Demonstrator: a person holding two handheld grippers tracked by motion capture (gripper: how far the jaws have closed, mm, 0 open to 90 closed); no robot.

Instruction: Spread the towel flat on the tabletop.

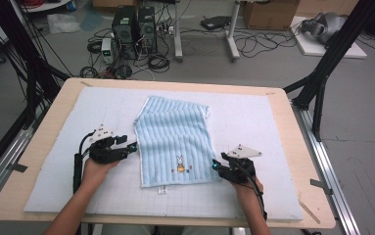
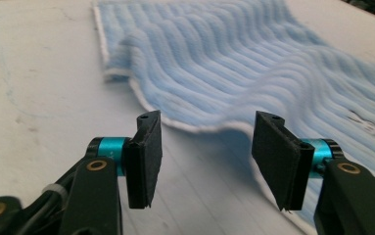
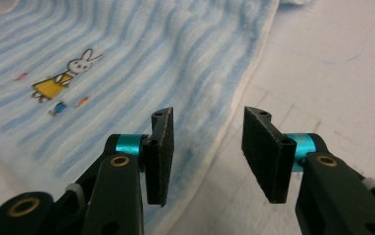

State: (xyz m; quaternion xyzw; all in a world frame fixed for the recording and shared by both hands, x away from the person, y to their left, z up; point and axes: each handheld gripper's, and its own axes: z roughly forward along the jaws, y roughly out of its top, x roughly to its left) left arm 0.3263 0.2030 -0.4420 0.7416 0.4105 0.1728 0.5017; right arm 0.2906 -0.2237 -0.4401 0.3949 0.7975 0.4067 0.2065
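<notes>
Both grippers, left point(image 1: 135, 146) and right point(image 1: 213, 164), flank the folded light-blue striped terry towel point(image 1: 173, 142), jaws spread, nothing pinched.

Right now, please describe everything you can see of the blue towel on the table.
The towel is light blue, with wavy ribbed stripes and a white edge. It looks soft, like terry cloth. It is folded: the top layer lies askew over a lower one that peeks out at the far end. A small rabbit picture is near its close edge, and a white tag sticks out below. It lies flat on the pale mat, its left edge slightly lifted. Neither gripper grips it.
</notes>
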